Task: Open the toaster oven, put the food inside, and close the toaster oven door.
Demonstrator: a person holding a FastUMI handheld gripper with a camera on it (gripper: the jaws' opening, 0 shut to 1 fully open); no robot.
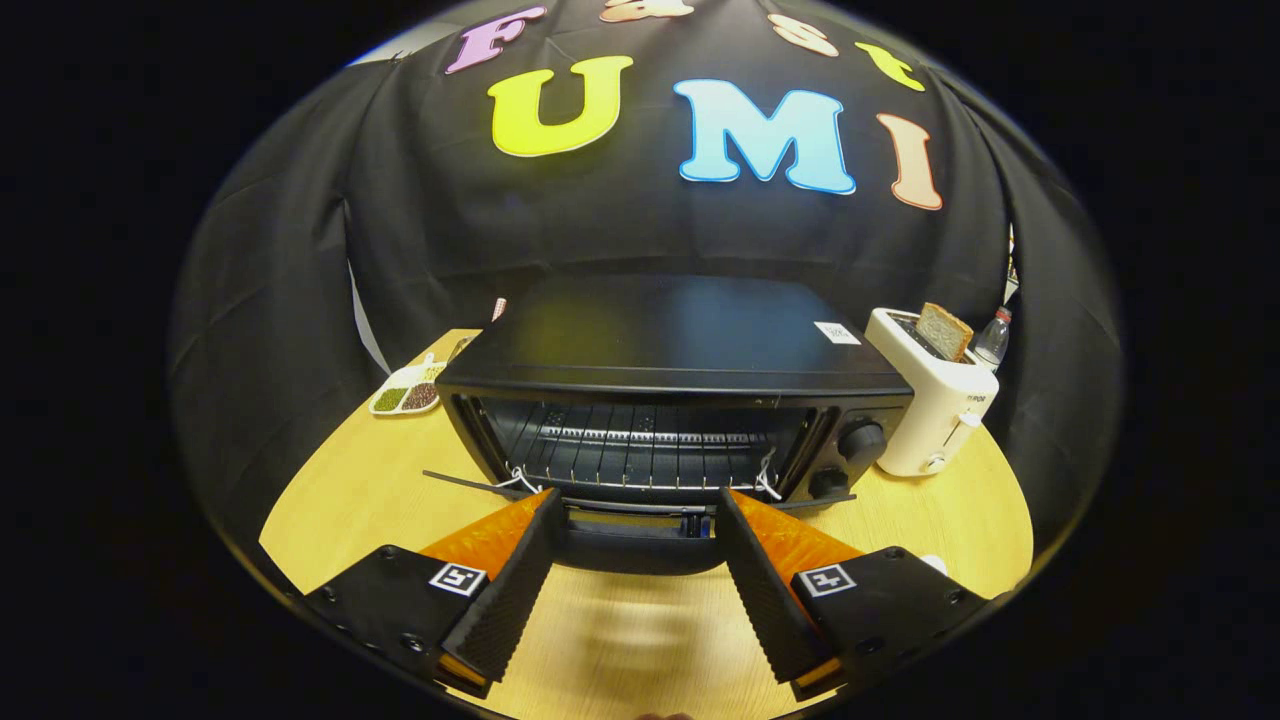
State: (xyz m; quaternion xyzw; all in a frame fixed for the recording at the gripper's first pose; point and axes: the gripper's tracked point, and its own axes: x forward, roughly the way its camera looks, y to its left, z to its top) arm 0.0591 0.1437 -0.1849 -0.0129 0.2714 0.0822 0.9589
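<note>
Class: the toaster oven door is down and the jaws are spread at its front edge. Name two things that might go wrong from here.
1. The gripper is open and carries no food, so the loading step may be skipped if the door gets shut now.
2. The white toaster with its bread slice stands close beside the toaster oven; a wide swing might knock it.

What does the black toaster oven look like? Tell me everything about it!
The toaster oven is a black, shiny metal box standing on the wooden table. Its door hangs open toward the gripper, whose open fingers sit either side of it. Inside is a wire rack, with no food visible. Two round knobs sit beside the opening. A white toaster stands next to it.
</note>
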